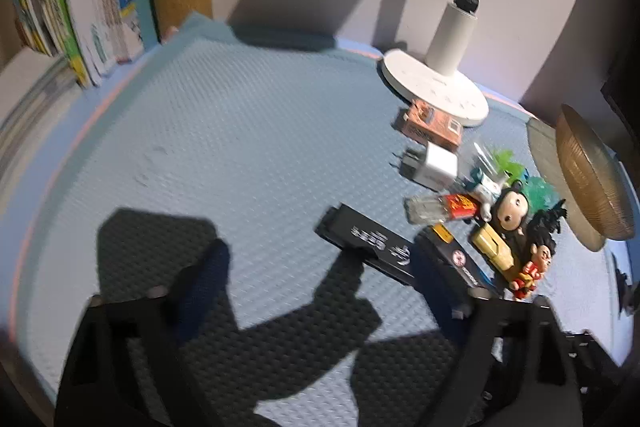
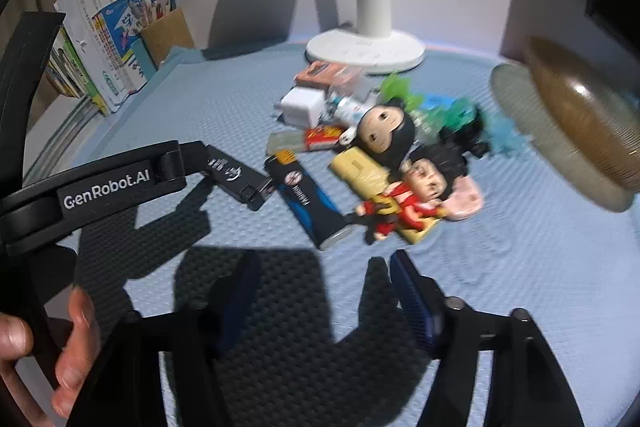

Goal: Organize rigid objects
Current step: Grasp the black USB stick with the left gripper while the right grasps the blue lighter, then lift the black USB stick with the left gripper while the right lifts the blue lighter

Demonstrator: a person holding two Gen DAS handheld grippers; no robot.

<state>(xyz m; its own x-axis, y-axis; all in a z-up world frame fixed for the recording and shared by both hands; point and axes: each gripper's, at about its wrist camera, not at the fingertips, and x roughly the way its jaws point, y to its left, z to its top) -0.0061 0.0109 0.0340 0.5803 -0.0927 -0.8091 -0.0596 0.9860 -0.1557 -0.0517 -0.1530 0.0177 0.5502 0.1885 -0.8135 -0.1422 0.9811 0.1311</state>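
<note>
While both sets of fingers are spread wide with nothing between them, the left gripper (image 1: 320, 291) hangs low over the blue mat (image 1: 224, 131), and its right finger (image 1: 436, 275) sits right by the black stick (image 1: 370, 245) with white lettering; I can't tell if they actually touch. From the right wrist view that left gripper (image 2: 188, 163) reaches in from the left edge and its tip covers one end of the same black stick (image 2: 240, 179). The right gripper (image 2: 320, 291) hovers a bit back from the pile, blue pads facing each other, over its own shadow. Just past it lies a blue and black lighter (image 2: 308, 203), beside the stick, then a yellow block (image 2: 360, 171) and a small figure in red (image 2: 404, 203) lying across it. Behind those there's a dark-haired doll head (image 2: 384, 131), a white charger cube (image 2: 300, 107), an orange box (image 2: 320, 73) and some green plastic bits (image 2: 400, 91), all bunched together near the white lamp base (image 2: 364, 51). A brown woven bowl (image 2: 572, 119) stands on edge at the right, blurry. Books (image 2: 100, 51) and a pencil holder (image 2: 168, 31) sit at the far left by the wall.
</note>
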